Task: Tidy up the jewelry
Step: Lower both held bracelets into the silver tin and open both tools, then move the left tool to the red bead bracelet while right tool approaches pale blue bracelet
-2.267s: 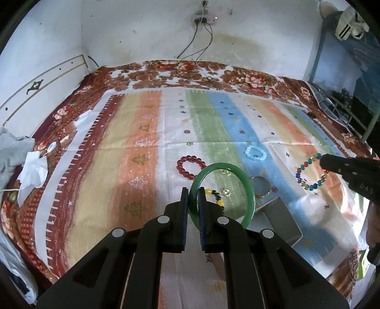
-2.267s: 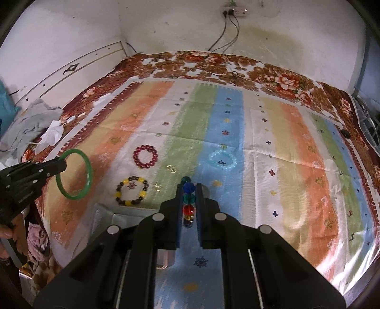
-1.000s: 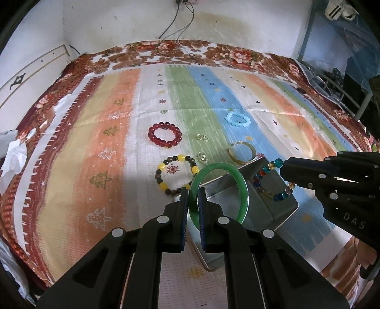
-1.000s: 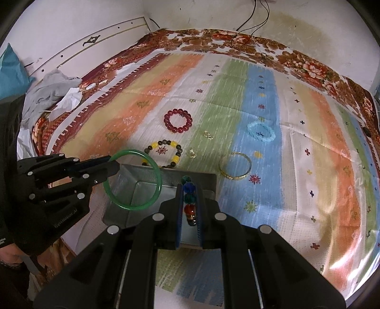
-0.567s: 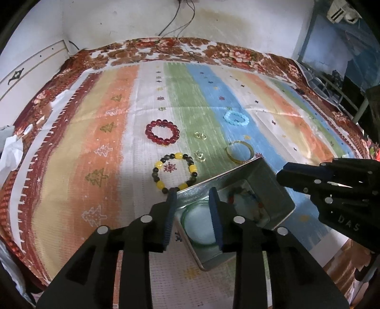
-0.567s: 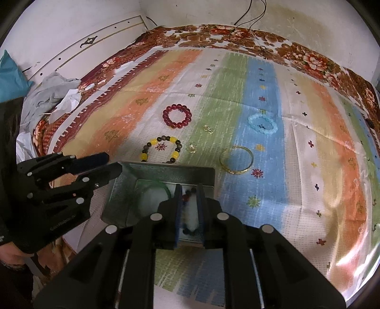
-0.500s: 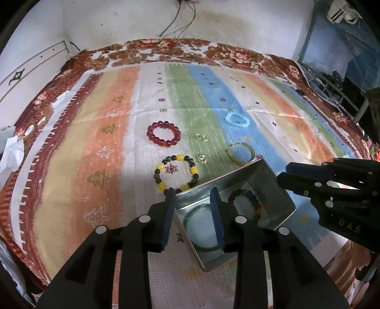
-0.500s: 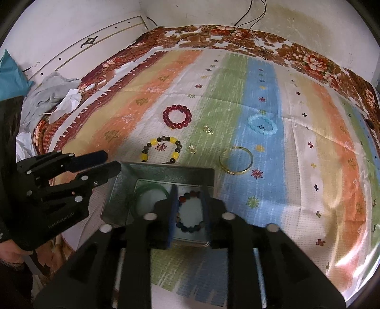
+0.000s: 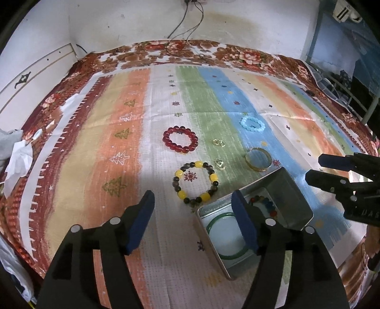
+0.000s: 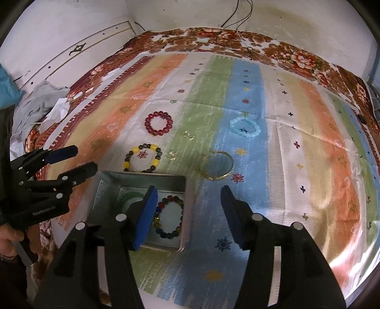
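Note:
A grey metal tin (image 9: 293, 190) (image 10: 104, 187) lies on the striped cloth. In it lie a green bangle (image 9: 215, 219) (image 10: 130, 196) and a multicoloured bead bracelet (image 9: 263, 205) (image 10: 169, 216). My left gripper (image 9: 193, 218) (image 10: 82, 160) is open and empty above the tin's left edge. My right gripper (image 10: 188, 214) (image 9: 315, 170) is open and empty above the tin's right side. On the cloth lie a yellow-and-brown bead bracelet (image 9: 196, 183) (image 10: 142, 158), a red bead bracelet (image 9: 180, 139) (image 10: 159, 123), a gold bangle (image 9: 258, 162) (image 10: 217, 165) and a light blue bead bracelet (image 9: 251, 123) (image 10: 245, 127).
Small gold pieces (image 9: 219, 164) (image 10: 188, 135) lie between the bracelets. Crumpled white cloth (image 9: 16, 159) (image 10: 54, 107) lies at the bed's left edge. A white wall with a cable (image 9: 187, 16) stands behind. A metal frame (image 9: 344, 88) stands at right.
Both grippers carried their bracelets over the tin, opened and let them drop in. The green bangle and multicoloured bracelet now lie in the tin. Both grippers have opened wider.

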Tool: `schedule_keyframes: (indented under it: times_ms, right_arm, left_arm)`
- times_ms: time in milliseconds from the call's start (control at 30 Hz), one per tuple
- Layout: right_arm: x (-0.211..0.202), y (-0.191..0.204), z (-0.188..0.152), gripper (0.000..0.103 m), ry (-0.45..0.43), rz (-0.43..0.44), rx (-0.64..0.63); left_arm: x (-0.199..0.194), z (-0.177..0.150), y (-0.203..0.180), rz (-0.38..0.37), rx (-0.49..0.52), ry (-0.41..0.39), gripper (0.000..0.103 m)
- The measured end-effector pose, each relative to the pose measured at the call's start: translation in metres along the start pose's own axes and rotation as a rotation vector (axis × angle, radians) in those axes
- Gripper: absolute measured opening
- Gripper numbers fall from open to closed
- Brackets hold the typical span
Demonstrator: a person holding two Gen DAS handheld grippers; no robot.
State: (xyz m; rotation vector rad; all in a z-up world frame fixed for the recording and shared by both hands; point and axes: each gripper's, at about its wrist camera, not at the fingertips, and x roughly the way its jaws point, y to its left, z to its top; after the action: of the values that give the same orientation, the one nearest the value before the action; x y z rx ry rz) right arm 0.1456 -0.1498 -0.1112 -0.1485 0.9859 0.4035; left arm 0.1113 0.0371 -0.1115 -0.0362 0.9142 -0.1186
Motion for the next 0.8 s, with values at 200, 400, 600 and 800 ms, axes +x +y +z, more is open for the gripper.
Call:
schedule_keyframes:
  times_ms: [200, 400, 600, 800]
  right_arm:
    - [-0.001, -0.023, 0.009, 0.064, -0.021, -0.021, 0.047]
    - [0.003, -0.042, 0.022, 0.071, -0.025, -0.039, 0.065]
    - [0.016, -0.057, 0.031, 0.077, -0.015, -0.055, 0.077]
    - [0.017, -0.058, 0.044, 0.091, -0.034, -0.055, 0.058]
  left_arm:
    - [0.003, 0.011, 0.006, 0.008, -0.002, -0.016, 0.077]
    - [0.012, 0.022, 0.012, -0.008, -0.030, -0.023, 0.085]
    - [0.028, 0.029, 0.011, 0.002, -0.020, -0.003, 0.086]
    - [0.042, 0.038, 0.012, 0.020, -0.011, 0.014, 0.087]
